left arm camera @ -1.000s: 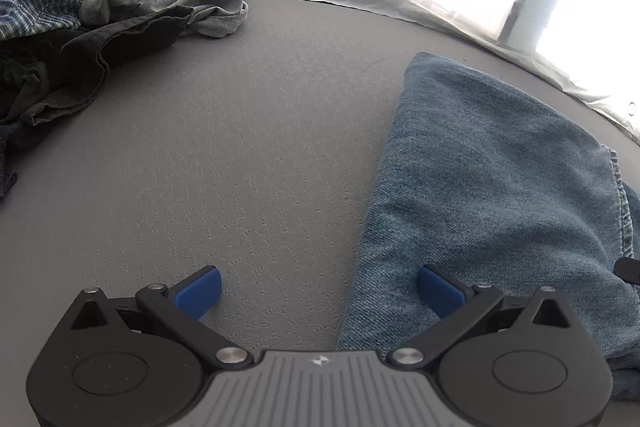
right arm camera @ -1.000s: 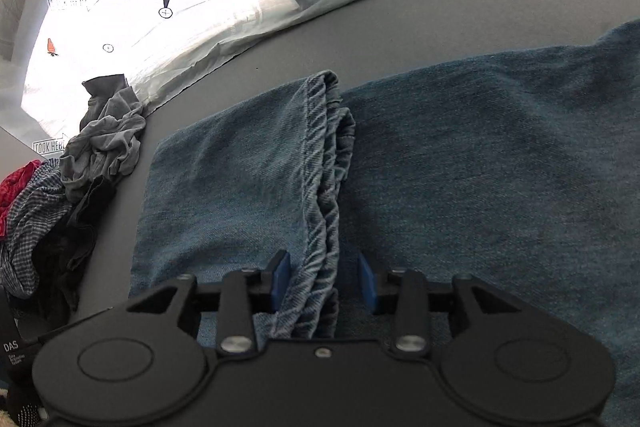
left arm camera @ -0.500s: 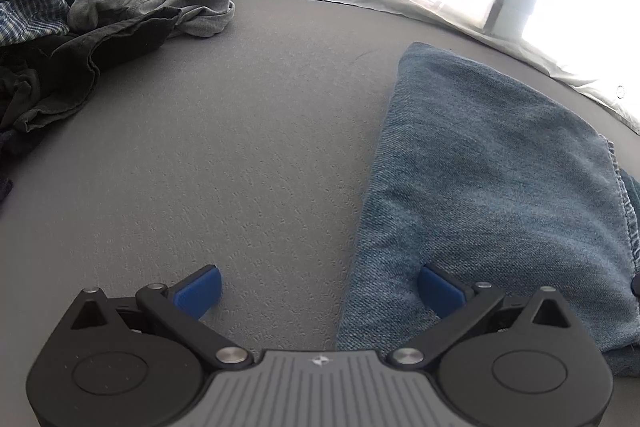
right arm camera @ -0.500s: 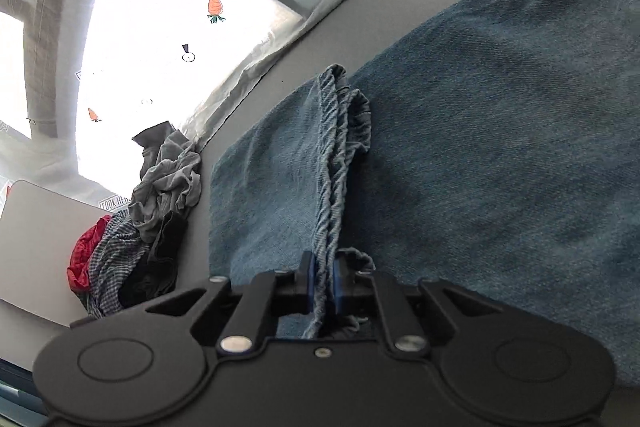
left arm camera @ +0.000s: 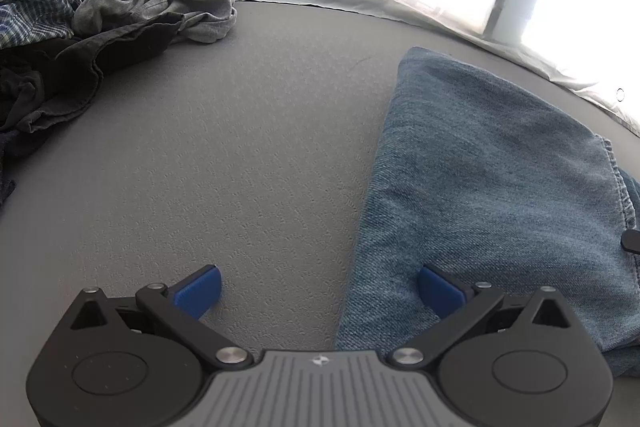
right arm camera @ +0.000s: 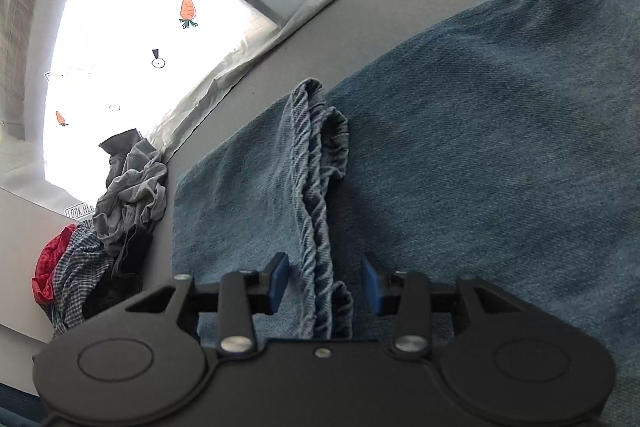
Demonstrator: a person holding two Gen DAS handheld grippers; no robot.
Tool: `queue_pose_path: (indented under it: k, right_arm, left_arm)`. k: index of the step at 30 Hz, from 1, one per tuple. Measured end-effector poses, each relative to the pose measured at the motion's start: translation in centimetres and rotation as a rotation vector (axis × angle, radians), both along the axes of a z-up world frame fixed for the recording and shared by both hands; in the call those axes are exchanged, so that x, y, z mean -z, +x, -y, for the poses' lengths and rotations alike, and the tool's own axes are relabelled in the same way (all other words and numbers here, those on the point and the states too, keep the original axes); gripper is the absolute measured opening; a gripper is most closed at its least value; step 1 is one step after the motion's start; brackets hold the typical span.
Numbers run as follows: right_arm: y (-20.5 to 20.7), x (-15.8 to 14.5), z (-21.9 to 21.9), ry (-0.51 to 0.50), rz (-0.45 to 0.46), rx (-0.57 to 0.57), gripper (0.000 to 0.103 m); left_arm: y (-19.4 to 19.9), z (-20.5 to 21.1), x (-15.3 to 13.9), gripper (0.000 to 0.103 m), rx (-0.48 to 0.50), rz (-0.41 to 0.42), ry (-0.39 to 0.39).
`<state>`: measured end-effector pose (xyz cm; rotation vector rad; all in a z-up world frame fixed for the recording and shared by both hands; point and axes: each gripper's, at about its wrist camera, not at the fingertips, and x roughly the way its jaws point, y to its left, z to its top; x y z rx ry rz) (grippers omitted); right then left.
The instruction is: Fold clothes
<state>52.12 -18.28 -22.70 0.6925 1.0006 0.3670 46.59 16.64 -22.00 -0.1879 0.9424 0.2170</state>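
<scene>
1 pair of folded denim jeans (left arm camera: 492, 179) lies right of centre on the textured grey table (left arm camera: 240, 147), its ropey hem (right arm camera: 316, 227) running between the right gripper (right arm camera: 324, 285) pads, now released after clenching it. The left gripper (left arm camera: 318, 287) stays spread wide. 1 crumpled clothes pile (left arm camera: 100, 15) sits upper left.

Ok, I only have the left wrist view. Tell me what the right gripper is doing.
Observer: The right gripper is open, jaws apart, gripping nothing.
Operator: Say what lies between its fingers.
Observer: The stitched hem of the jeans, a bunched ridge running forward between them.
Operator: Report whether it is being squeezed.
Observer: No. Flat denim shows on each side of the ridge, between it and the blue pads.
</scene>
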Motion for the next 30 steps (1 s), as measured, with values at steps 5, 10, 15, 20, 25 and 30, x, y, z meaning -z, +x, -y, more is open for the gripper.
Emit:
queue_pose_path:
  k: [5,10,15,20,25,30]
  right_arm:
    - [3.2,0.5,-1.3,0.034,-0.005,-0.006,0.043]
    - [4.0,-1.5,-2.5,-0.044,0.059,-0.12,0.009]
    - [2.7,-6.0,-1.2,-0.132,0.187,-0.153,0.009]
    - [2.6,-7.3,2.1,-0.144,0.188,-0.082,0.009]
    - [2.4,-3.4,2.6,-0.296,0.083,-0.049,0.012]
    - [0.9,-1.7,0.8,-0.464,0.146,-0.077,0.023]
  left_arm:
    - [-0.1,0.1,0.0,0.103,-0.002,0.011,0.004]
    - [1.2,-0.7,-0.8,0.103,0.004,-0.095,-0.046]
    - [0.9,-0.3,-1.7,0.103,0.017,-0.063,-0.028]
    - [1.0,1.2,-1.4,0.103,0.062,-0.069,-0.006]
    - [0.7,2.5,-0.5,0.103,0.087,-0.068,0.022]
    - [0.1,2.2,-0.2,0.103,0.079,-0.036,-0.004]
